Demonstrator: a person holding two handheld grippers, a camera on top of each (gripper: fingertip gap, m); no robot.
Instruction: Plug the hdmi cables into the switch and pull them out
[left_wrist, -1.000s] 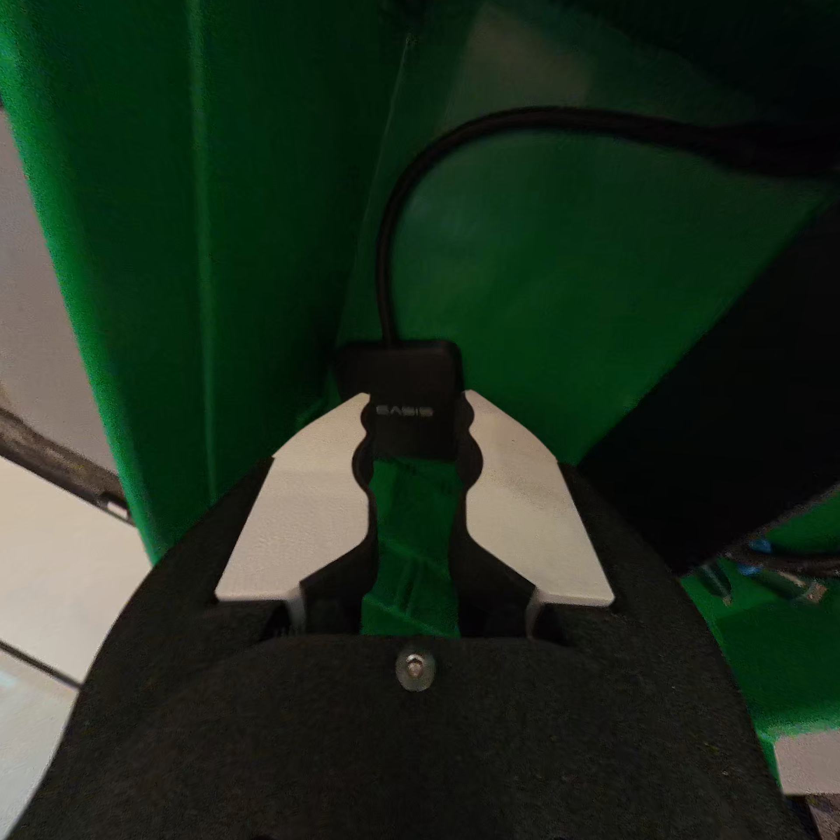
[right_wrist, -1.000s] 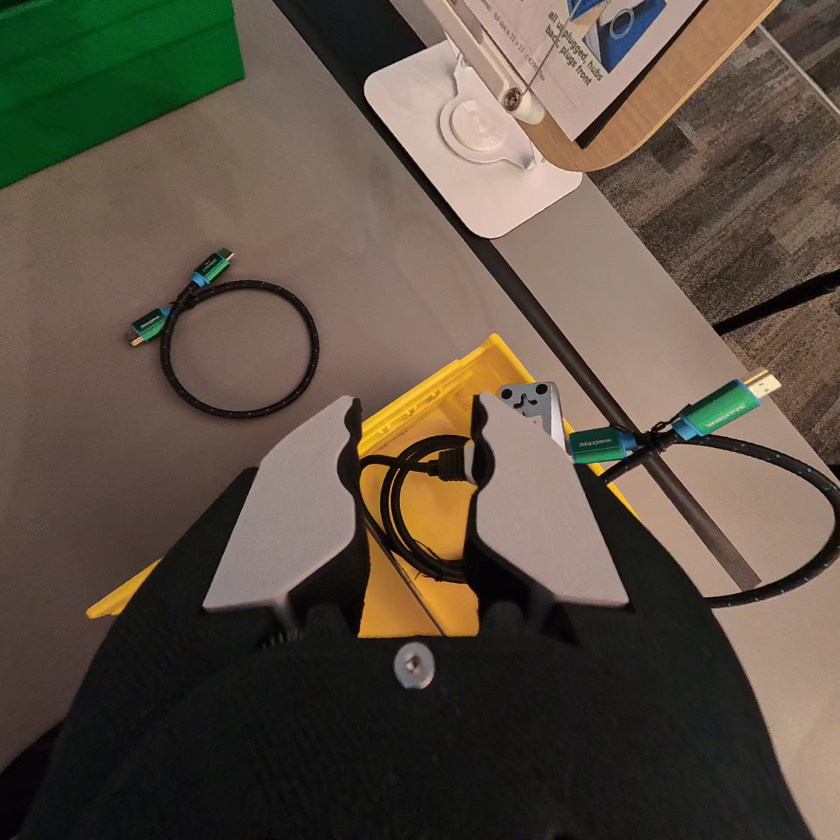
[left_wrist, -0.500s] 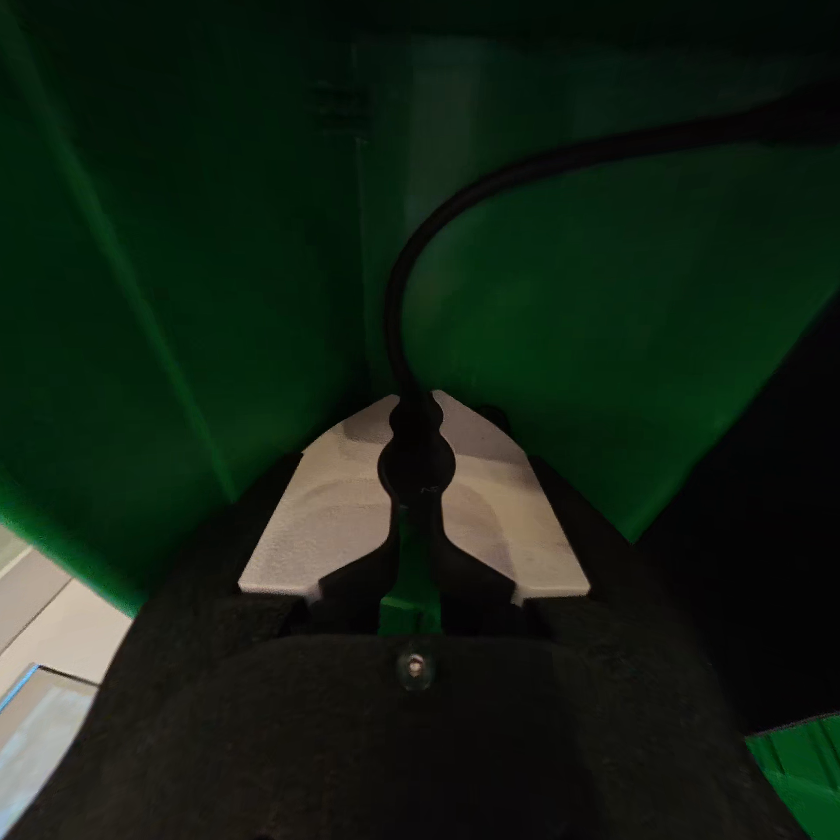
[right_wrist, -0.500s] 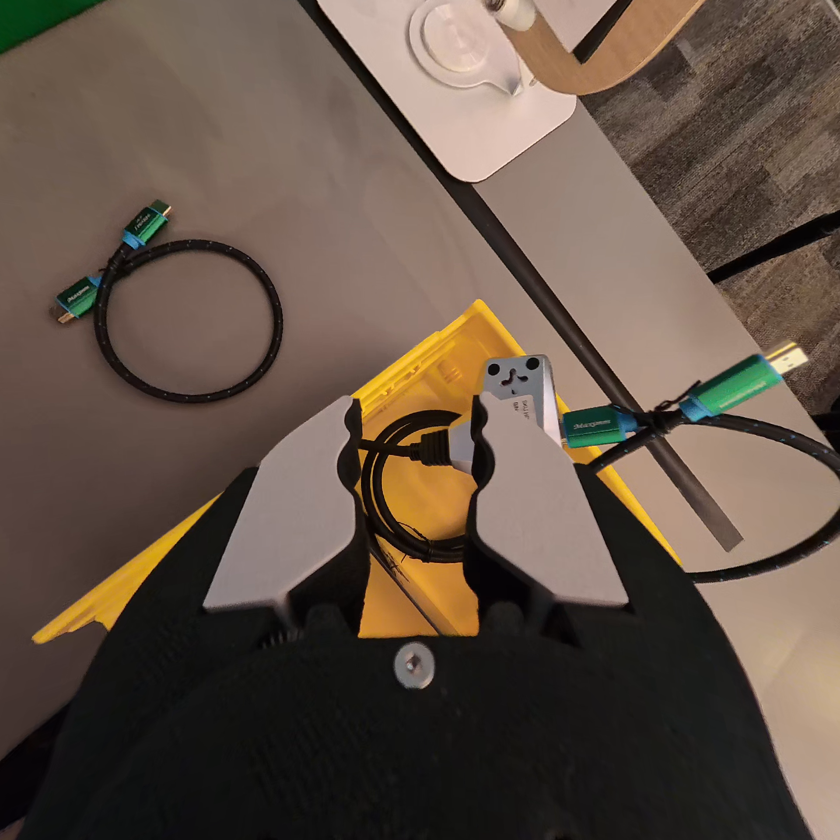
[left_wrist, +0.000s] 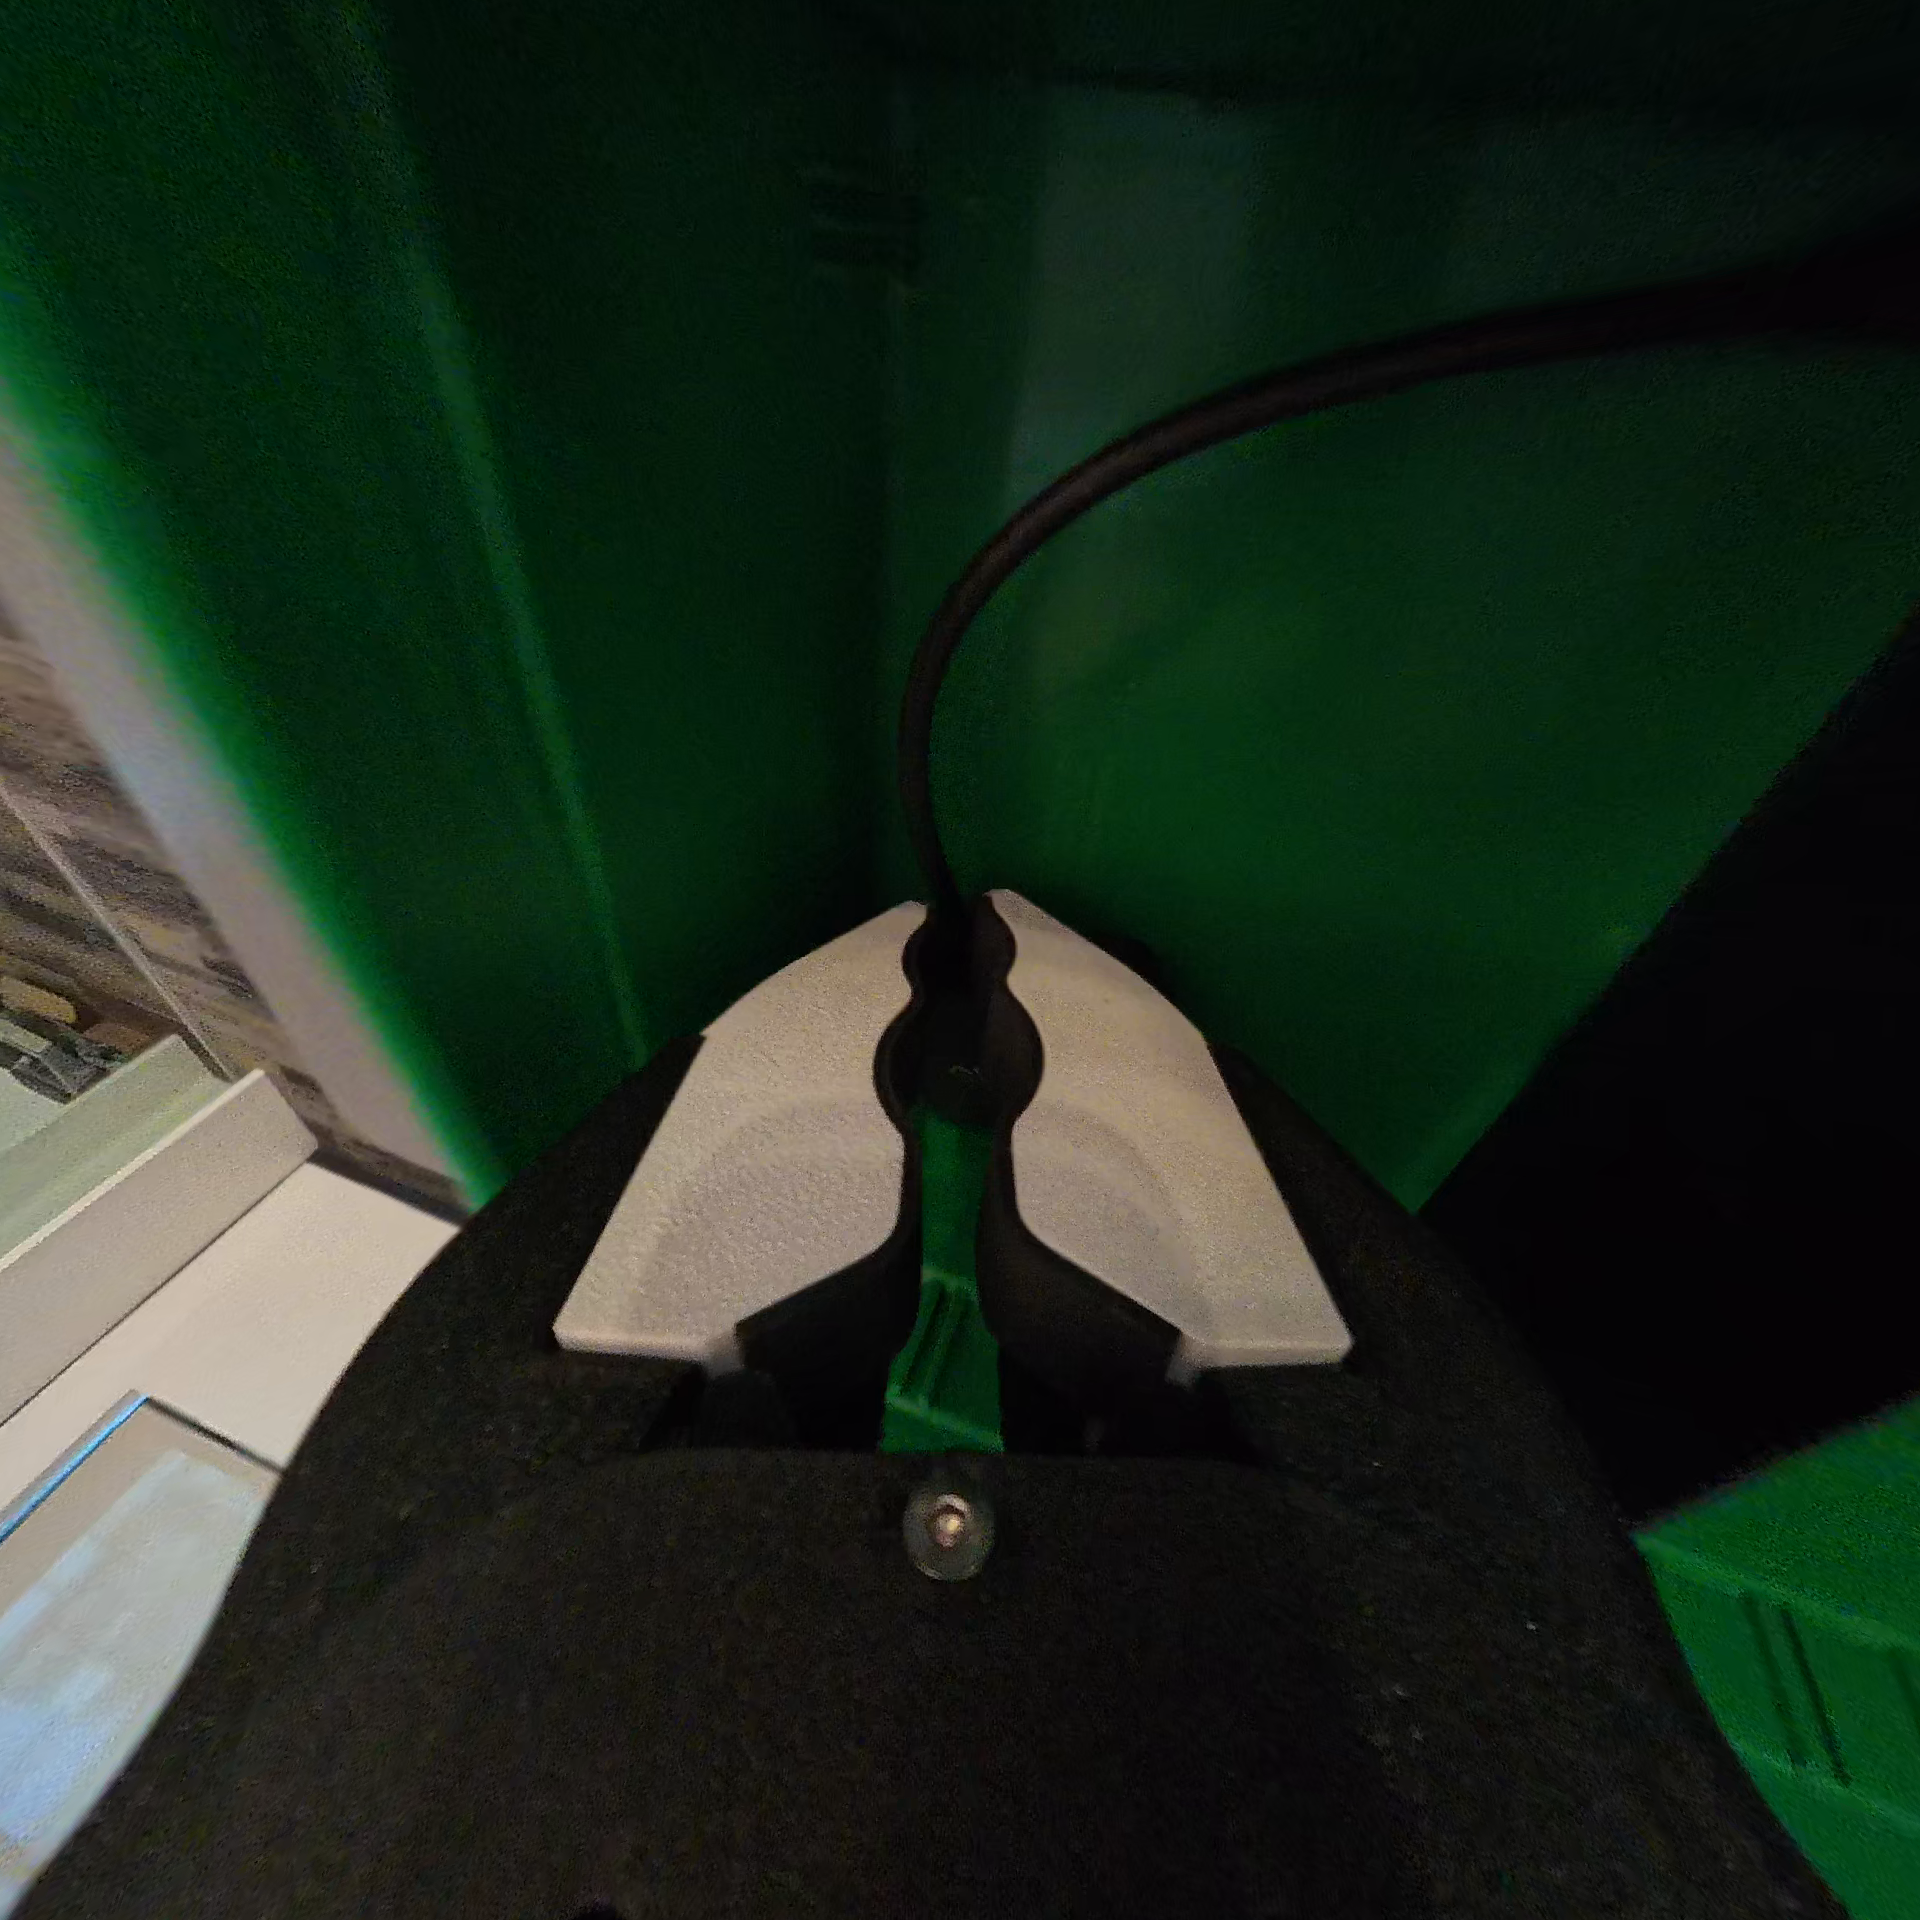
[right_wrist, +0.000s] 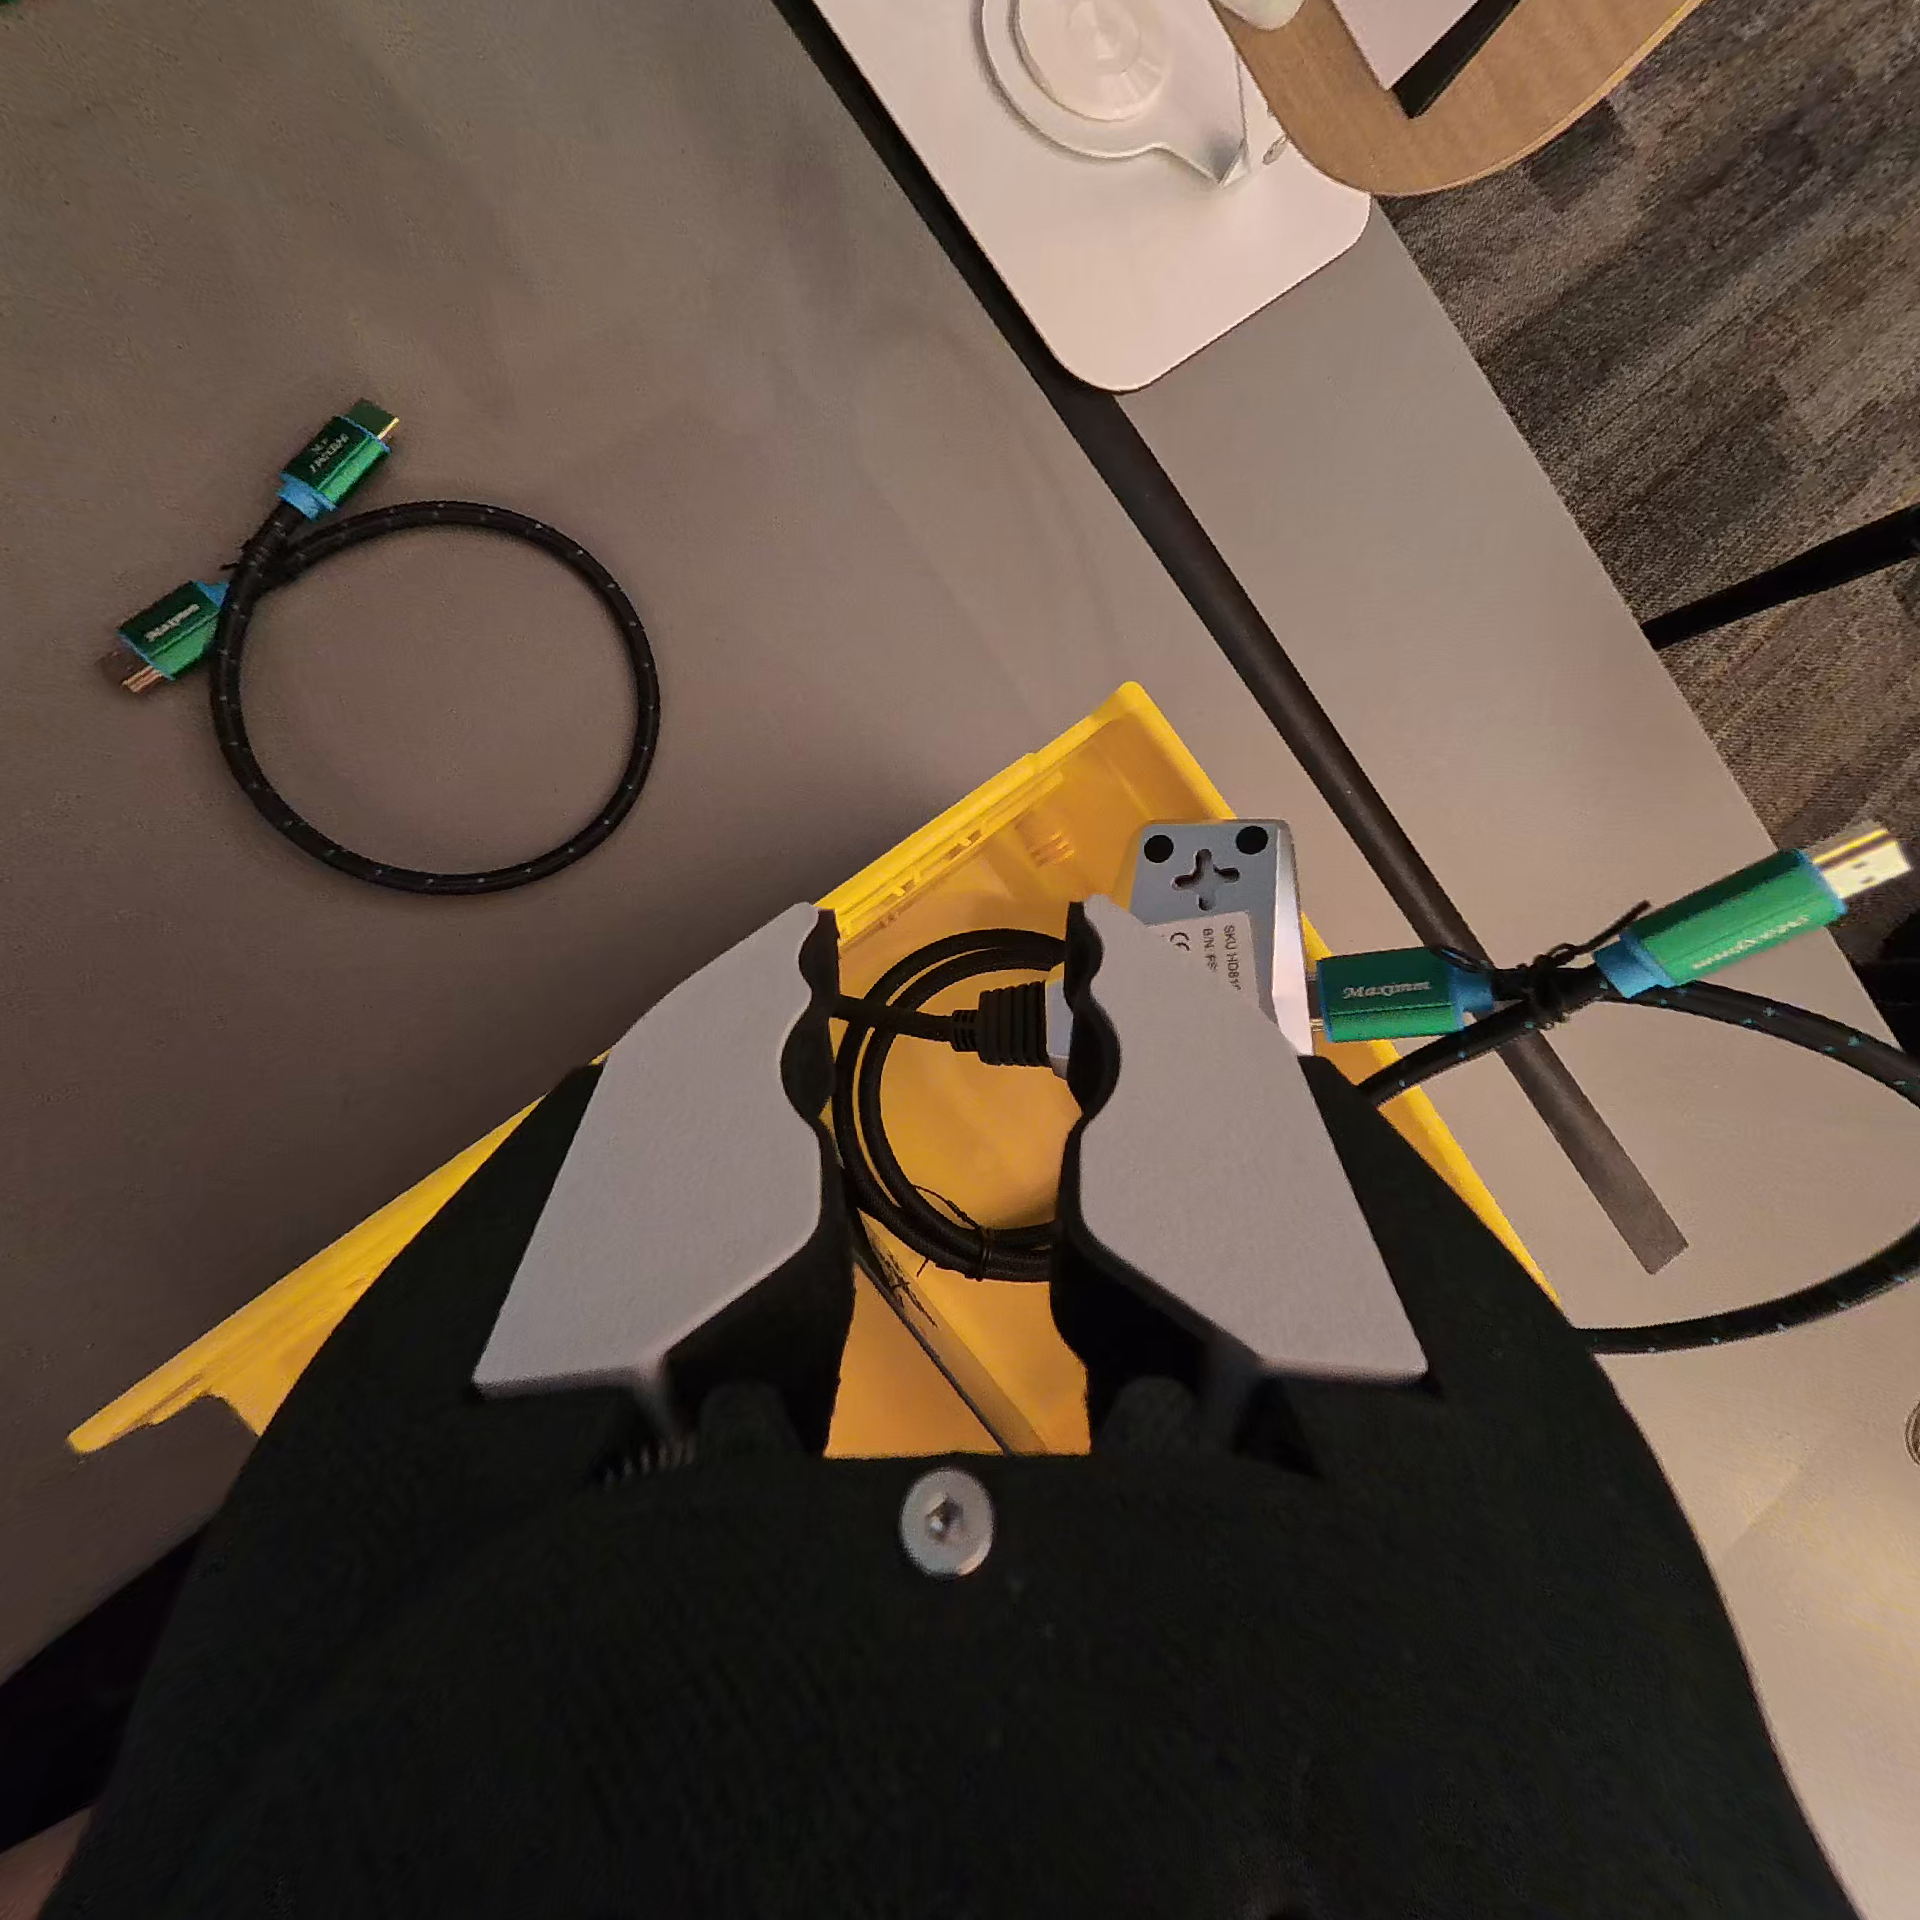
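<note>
1. Left wrist view: left gripper closed on a black cable inside a green bin; the cable arcs up and rightward.
2. Right wrist view: right gripper open, empty, above a yellow tray.
3. Switch, silver, lies underside up at the tray's right edge, a green-plugged HDMI cable inserted on its right.
4. Second coiled HDMI cable lies apart on the grey table.
</note>
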